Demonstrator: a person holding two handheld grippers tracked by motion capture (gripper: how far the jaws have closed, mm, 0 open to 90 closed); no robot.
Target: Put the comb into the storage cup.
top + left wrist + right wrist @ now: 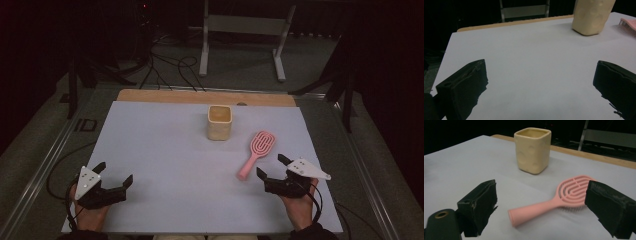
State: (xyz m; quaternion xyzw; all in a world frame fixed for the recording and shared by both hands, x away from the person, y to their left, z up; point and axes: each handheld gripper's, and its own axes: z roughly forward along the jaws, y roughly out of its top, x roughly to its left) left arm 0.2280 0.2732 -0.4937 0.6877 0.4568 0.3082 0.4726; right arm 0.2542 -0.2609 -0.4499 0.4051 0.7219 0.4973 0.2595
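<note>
A pink hairbrush point(256, 152) lies flat on the white table sheet point(165, 150), handle toward me; it also lies between the jaws in the right gripper view point(549, 203), a little ahead of them. A square cream cup point(219, 122) stands upright behind it point(533, 150), and its lower part is at the top right of the left gripper view point(592, 16). My right gripper point(271, 167) is open just right of the brush handle, holding nothing. My left gripper point(115, 173) is open and empty at the front left, over bare sheet.
A wooden strip point(205, 97) runs along the far edge of the table. Beyond it stand a white metal frame point(242, 30) and loose cables point(170, 70) on the floor. A metal rail point(45, 160) borders the table's left side.
</note>
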